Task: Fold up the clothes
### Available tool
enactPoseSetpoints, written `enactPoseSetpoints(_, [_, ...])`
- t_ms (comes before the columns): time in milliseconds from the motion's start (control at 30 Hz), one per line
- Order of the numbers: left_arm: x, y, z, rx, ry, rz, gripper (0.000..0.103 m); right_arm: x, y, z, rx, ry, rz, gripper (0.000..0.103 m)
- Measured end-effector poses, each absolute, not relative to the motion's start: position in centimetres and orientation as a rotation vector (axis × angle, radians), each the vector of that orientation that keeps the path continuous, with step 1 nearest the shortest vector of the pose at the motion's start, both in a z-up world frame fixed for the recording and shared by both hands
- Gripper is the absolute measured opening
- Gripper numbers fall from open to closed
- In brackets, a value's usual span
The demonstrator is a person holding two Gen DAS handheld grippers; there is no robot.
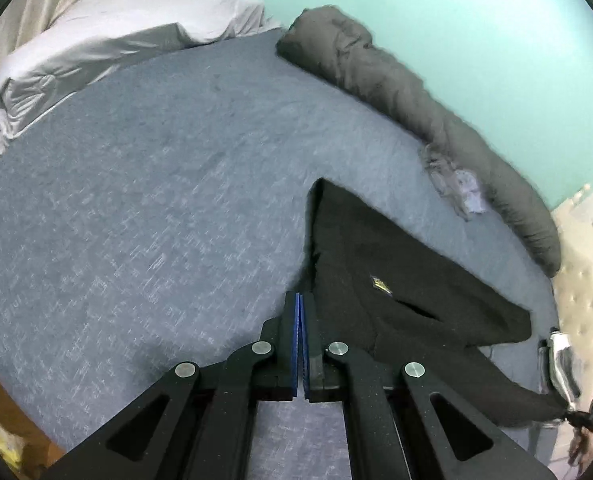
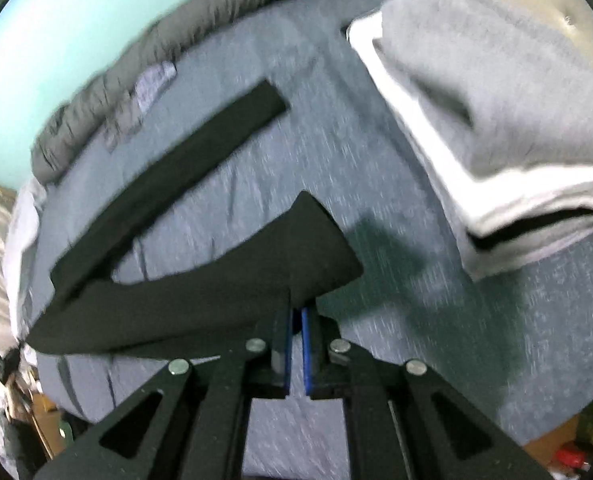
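Both claws are clenched: right claw [image 2: 295, 312] grasps a corner of the black garment [image 2: 200, 292], lifted above the bed [image 2: 256, 208]; left claw [image 1: 299, 300] pinches its edge. Step: mid-fold. Next: carry corners across, aligned. Folded grey stack [image 2: 496, 92] lies beyond

Blue-sheeted bed [image 1: 136, 200], black garment [image 1: 396, 264], folded stack [image 2: 496, 92]

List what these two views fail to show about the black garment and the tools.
- Left tool: its own fingers hide whether the black garment is pinched; left view.
- Gold logo: too small to read; left view.
- Right tool: shut on the garment, whose full shape is lost to blur; right view.
- Folded pile: cut off by the right edge.
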State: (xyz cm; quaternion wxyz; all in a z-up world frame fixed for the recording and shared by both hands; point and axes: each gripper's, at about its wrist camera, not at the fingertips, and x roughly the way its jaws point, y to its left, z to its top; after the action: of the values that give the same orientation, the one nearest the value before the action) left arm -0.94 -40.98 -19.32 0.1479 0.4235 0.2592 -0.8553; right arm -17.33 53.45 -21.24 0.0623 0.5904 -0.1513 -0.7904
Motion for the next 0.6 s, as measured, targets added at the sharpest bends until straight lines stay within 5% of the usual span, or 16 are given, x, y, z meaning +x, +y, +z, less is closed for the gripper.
enactPoseSetpoints(267, [-1.1,-40.6,-23.8,1.341,0.710,-2.374,0.000,-17.7,51.7,-29.4,1.990,-0.364,-2.350,0.007])
enactPoseSetpoints(367, [-1.5,-39.6,-23.8,1.363,0.658,-2.404,0.000,-18.1,51.8,-29.0,1.948,-0.298,-2.449,0.028])
enactPoseSetpoints(433, [-1.9,-39.0,-23.4,1.363,0.642,-2.429,0.000,-18.3,51.7,-27.5,1.881,-0.277,-2.530,0.051])
enactPoseSetpoints(600, [-3.2,-37.0,-22.3,1.363,0.615,-2.483,0.003,-18.9,50.0,-23.6,1.712,-0.228,-2.671,0.052])
